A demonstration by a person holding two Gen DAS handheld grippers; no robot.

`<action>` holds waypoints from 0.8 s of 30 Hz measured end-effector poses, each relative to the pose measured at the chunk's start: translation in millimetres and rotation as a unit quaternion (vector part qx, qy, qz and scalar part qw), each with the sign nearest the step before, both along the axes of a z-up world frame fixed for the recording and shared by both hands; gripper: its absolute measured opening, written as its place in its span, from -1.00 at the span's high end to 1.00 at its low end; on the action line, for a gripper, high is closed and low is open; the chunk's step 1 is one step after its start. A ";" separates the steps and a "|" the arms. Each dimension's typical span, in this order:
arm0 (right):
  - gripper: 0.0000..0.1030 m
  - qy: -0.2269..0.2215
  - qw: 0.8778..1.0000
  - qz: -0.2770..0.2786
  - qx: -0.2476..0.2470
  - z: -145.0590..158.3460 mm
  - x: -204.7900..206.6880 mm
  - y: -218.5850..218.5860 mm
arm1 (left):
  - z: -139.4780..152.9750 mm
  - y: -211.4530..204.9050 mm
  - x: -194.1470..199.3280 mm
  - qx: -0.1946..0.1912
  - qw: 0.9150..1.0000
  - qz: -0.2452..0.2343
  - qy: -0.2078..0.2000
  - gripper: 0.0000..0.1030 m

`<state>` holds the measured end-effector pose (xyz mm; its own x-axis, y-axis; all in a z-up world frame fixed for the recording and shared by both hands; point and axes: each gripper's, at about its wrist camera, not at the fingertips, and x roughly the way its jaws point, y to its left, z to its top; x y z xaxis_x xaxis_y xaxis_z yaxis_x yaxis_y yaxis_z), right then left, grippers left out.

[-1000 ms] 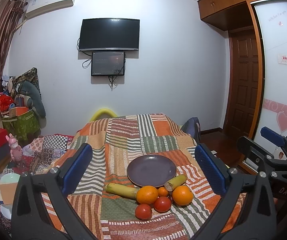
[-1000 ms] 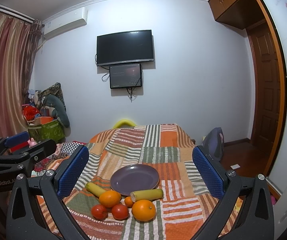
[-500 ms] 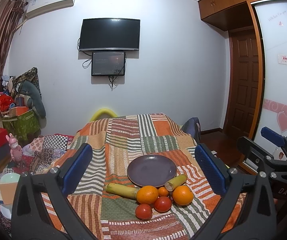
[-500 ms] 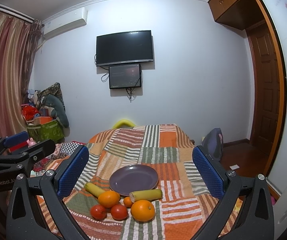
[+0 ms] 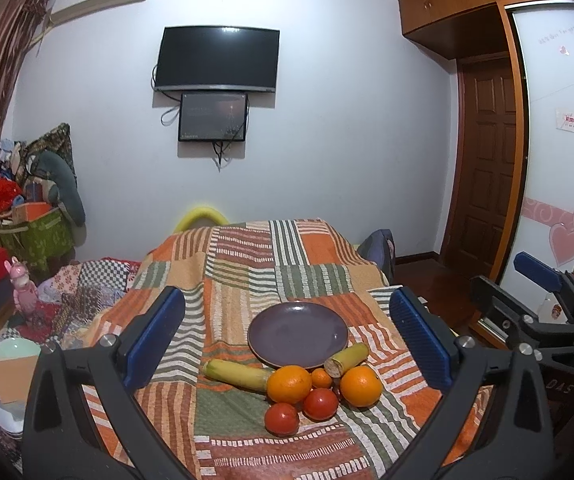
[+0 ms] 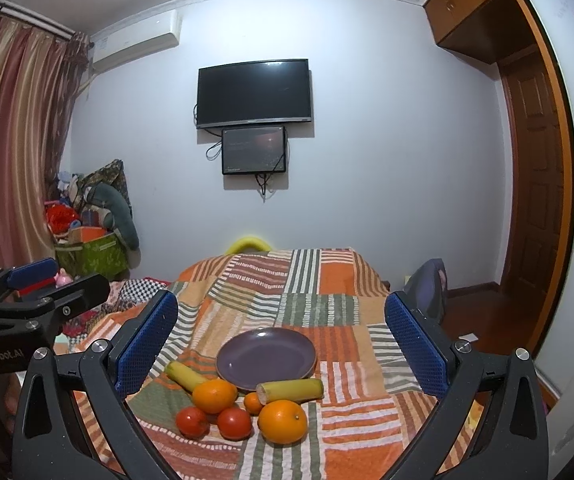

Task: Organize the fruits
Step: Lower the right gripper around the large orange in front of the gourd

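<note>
An empty purple plate (image 5: 297, 335) (image 6: 266, 355) sits on the striped patchwork tablecloth (image 5: 247, 276). In front of it lie two large oranges (image 5: 289, 384) (image 5: 361, 385), a small orange (image 5: 321, 378), two red tomatoes (image 5: 282, 419) (image 5: 320, 403) and two yellow-green stalk pieces (image 5: 236, 373) (image 5: 346, 358). My left gripper (image 5: 287, 338) is open and empty, held above and short of the fruit. My right gripper (image 6: 281, 342) is open and empty too, to the right of the left one. In the right wrist view the nearest orange (image 6: 282, 421) lies low between the fingers.
The table's right edge drops to a wooden floor with a dark bag (image 5: 379, 248). A cluttered pile and a green box (image 5: 35, 236) stand at the left wall. A yellow chair back (image 5: 199, 218) shows behind the table. A TV (image 5: 217, 58) hangs on the far wall.
Both grippers have drifted very slightly; the fruit and plate have not moved. Both stay open.
</note>
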<state>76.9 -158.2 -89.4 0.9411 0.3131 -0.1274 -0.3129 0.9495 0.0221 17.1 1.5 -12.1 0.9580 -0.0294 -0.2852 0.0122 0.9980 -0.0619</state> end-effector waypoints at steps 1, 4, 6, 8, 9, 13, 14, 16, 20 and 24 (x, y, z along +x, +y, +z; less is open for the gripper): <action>-1.00 0.002 1.000 0.002 -0.004 -0.7 2.2 0.2 | -1.2 0.3 2.1 -0.001 1.000 -0.001 0.003 -1.00; -1.00 0.008 1.000 0.004 -0.020 -5.8 10.7 -0.8 | -7.0 0.5 11.1 0.004 1.000 -0.002 0.014 -1.00; -1.00 0.018 0.999 0.011 -0.028 -11.0 17.4 -2.1 | -12.8 1.2 20.5 0.004 1.000 -0.008 0.028 -1.00; -0.99 0.030 0.999 0.019 -0.036 -16.9 23.9 -3.3 | -18.7 2.0 30.1 -0.002 0.999 -0.017 0.045 -0.91; -0.92 0.037 0.998 0.020 -0.039 -19.8 27.8 -4.5 | -22.6 2.5 35.8 -0.005 0.998 -0.021 0.055 -0.84; -0.70 0.068 0.996 0.031 -0.047 -30.2 43.0 -10.5 | -40.1 3.3 58.4 0.002 0.996 -0.018 0.088 -0.70; -0.64 0.079 0.995 0.037 -0.045 -33.8 47.4 -12.7 | -44.7 3.6 63.1 0.004 0.995 -0.017 0.095 -0.67; -0.56 0.098 0.993 0.045 -0.042 -39.2 55.0 -16.7 | -55.9 3.5 75.2 0.006 0.993 -0.017 0.113 -0.60; -0.32 0.135 0.988 0.054 -0.042 -56.6 70.0 -22.2 | -77.7 6.5 94.7 0.006 0.988 -0.023 0.152 -0.50; -0.31 0.163 0.984 0.060 -0.049 -71.6 80.9 -24.5 | -101.5 7.1 113.1 0.012 0.981 -0.032 0.191 -0.42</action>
